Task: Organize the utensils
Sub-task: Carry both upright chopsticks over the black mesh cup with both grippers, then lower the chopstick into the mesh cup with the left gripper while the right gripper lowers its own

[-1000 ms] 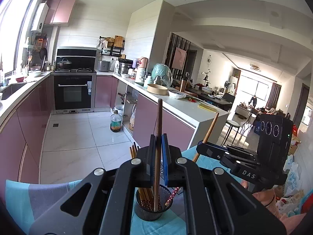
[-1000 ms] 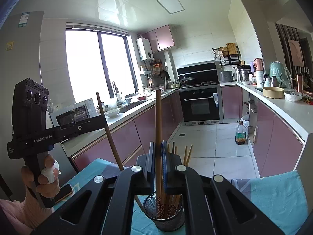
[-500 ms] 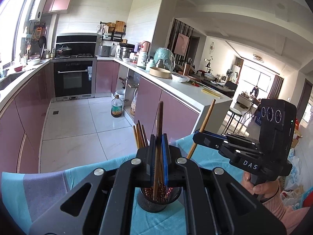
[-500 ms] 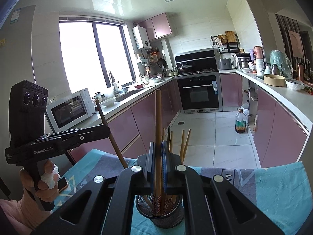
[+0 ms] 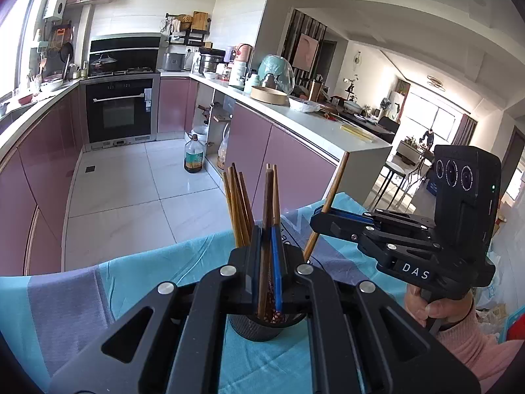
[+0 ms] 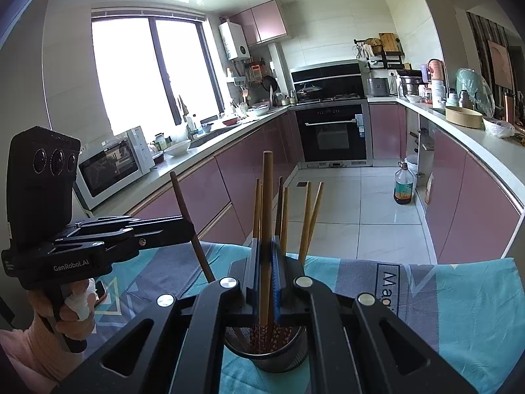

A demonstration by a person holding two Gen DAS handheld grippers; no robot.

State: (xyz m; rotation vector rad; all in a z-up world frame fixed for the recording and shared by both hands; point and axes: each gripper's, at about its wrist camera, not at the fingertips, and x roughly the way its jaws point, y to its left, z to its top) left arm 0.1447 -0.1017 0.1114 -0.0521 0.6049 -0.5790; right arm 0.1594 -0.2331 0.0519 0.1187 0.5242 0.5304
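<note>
A black mesh utensil holder [image 5: 262,326] [image 6: 269,354] stands on the teal tablecloth with several wooden chopsticks [image 5: 238,207] [image 6: 310,220] upright in it. My left gripper [image 5: 268,233] is shut on a dark chopstick [image 5: 267,197] whose lower end is inside the holder. My right gripper [image 6: 266,243] is shut on a brown chopstick [image 6: 266,190] that also reaches down into the holder. Each gripper shows in the other's view: the right one [image 5: 320,221] at right, the left one [image 6: 187,226] at left, both just above the holder.
The teal and grey tablecloth [image 5: 115,279] [image 6: 459,295] covers the table. A phone [image 6: 100,290] lies on it near the left hand. Behind are pink kitchen cabinets, an oven [image 6: 331,131], a microwave [image 6: 108,167] and an oil bottle [image 5: 193,157] on the floor.
Both grippers have lowered, pushing their chopsticks deeper into the holder. The holder and the cloth now sit higher and larger in both views.
</note>
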